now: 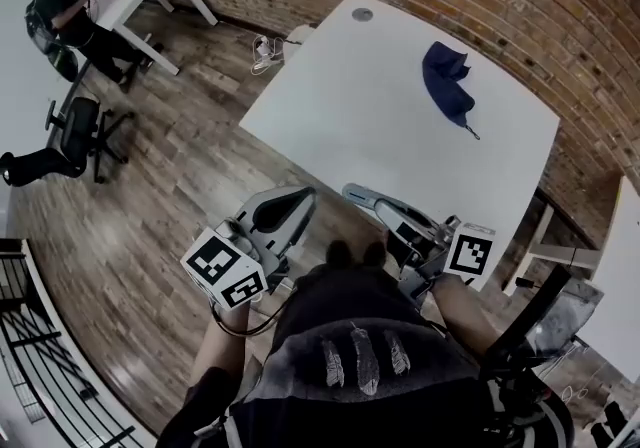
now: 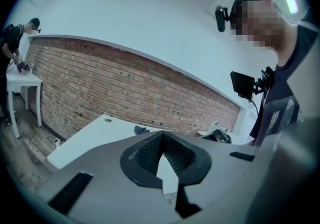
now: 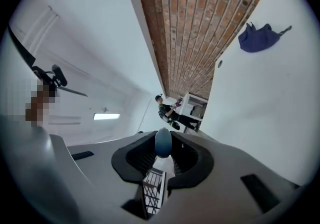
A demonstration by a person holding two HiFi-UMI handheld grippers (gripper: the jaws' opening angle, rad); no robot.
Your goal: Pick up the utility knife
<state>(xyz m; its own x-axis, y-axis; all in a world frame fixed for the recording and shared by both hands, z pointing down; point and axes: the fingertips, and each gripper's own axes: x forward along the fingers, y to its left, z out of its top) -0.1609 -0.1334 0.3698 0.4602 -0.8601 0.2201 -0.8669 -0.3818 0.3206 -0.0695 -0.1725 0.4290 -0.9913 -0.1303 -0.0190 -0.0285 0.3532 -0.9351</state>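
1. Right tongs (image 3: 163,149) are squeezing the utility knife (image 3: 163,140); its round blue end is poking out between the pads.
2. Left tongs (image 2: 163,138) are pressing shut on nothing.
3. Blue cloth (image 1: 445,71) is lying on the white table (image 1: 370,106), well apart from both.

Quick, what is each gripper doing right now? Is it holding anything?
Left gripper: closed, holding nothing.
Right gripper: closed on the blue-grey utility knife; only its rounded end shows.

Left hand-held gripper (image 2: 162,139) jaws together, empty, white table (image 2: 86,138) beyond, brick wall (image 2: 125,88) behind it
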